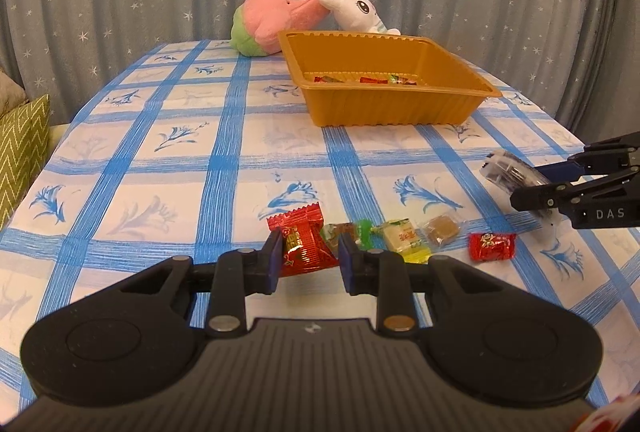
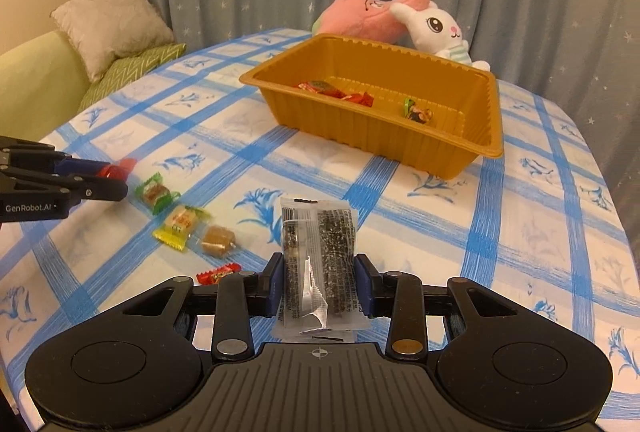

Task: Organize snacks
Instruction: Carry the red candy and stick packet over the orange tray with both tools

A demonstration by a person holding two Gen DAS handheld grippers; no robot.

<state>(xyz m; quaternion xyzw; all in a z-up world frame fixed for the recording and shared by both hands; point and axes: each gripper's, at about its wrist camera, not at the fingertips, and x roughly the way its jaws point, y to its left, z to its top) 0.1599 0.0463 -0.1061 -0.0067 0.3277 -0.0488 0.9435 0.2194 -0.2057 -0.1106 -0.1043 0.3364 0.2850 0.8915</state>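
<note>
Snacks: left hand-held gripper [image 1: 306, 256] pinches red candy [image 1: 302, 242], right hand-held gripper [image 2: 320, 280] pinches clear packet [image 2: 318, 260], tray [image 2: 490, 112] rim w/ open cloth between.

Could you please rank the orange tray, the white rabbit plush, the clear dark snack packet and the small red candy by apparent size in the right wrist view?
1. orange tray
2. clear dark snack packet, though nearness to the camera enlarges it
3. white rabbit plush, far off and partly hidden, so ranks two and three are unsure
4. small red candy
</note>
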